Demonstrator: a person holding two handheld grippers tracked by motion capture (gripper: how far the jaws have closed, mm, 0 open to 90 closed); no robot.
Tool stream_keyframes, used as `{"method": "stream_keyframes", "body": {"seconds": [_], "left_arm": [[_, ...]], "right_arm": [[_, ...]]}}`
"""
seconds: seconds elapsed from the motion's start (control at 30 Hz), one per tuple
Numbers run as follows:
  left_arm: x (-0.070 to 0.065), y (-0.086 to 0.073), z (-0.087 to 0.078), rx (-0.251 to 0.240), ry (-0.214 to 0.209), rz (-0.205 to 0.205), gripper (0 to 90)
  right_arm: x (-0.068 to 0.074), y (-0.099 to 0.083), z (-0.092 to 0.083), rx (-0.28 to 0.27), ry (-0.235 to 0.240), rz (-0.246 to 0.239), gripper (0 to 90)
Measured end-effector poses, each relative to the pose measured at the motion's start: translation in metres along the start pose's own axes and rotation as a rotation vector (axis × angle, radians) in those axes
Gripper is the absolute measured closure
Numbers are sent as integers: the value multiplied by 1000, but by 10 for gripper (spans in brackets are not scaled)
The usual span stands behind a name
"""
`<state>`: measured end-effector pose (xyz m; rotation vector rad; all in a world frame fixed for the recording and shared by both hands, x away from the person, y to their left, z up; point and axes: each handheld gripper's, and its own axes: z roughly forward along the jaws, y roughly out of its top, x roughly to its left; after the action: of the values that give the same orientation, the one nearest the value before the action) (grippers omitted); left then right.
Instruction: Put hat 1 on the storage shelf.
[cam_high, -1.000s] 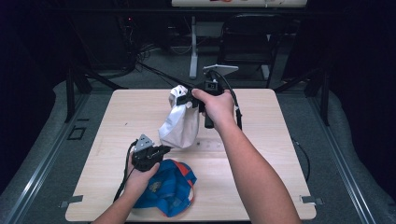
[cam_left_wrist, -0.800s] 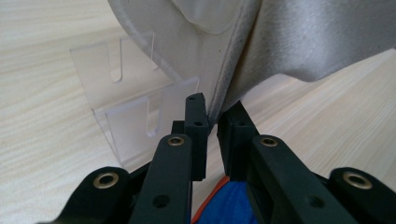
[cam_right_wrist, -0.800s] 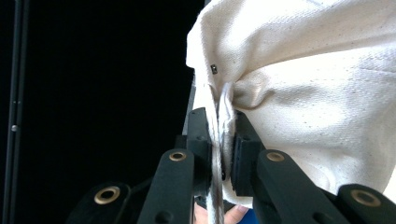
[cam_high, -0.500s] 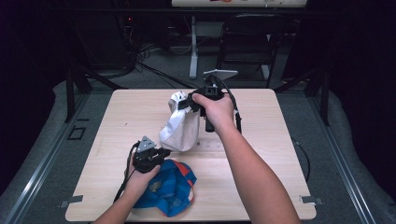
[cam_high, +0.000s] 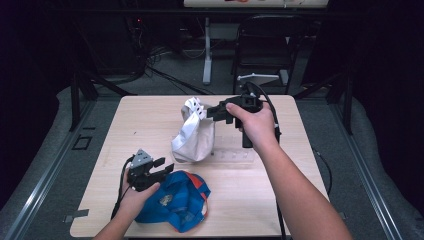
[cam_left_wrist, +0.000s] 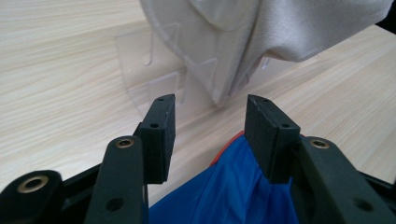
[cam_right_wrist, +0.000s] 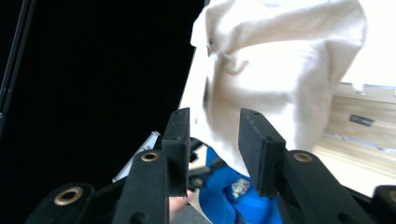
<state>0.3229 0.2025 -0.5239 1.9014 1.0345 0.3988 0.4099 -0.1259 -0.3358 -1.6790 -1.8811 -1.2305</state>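
High view: both grippers, left gripper (cam_high: 159, 167) and right gripper (cam_high: 214, 112), have just opened their fingers wide, empty, releasing the white cloth (cam_high: 192, 137) draped on the clear stand (cam_high: 235, 155).

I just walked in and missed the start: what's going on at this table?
A person works with a gripper in each hand at a wooden table. A white cloth bag hangs over a clear stand. The right gripper is at the bag's top and the left gripper near its bottom edge; both sets of jaws have just been opening, with nothing pressed between them. A blue bag lies by the left hand.
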Motion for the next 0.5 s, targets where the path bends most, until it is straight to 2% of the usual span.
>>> {"method": "stream_keyframes", "body": {"seconds": [0.2,0.3,0.4,0.5], "left_arm": [[12,-8,-23,8,24,-25,506],[20,-16,-32,-16,30,-49,497],[29,-25,-35,-18,43,-64,494],[37,-31,-36,10,82,-31,489]], "right_arm": [[-16,-18,-18,-44,-14,-37,595],[-26,-29,-22,-66,-30,-52,578],[-40,-44,-23,-75,-30,-61,566],[-50,-55,-20,-74,-42,-74,561]]}}
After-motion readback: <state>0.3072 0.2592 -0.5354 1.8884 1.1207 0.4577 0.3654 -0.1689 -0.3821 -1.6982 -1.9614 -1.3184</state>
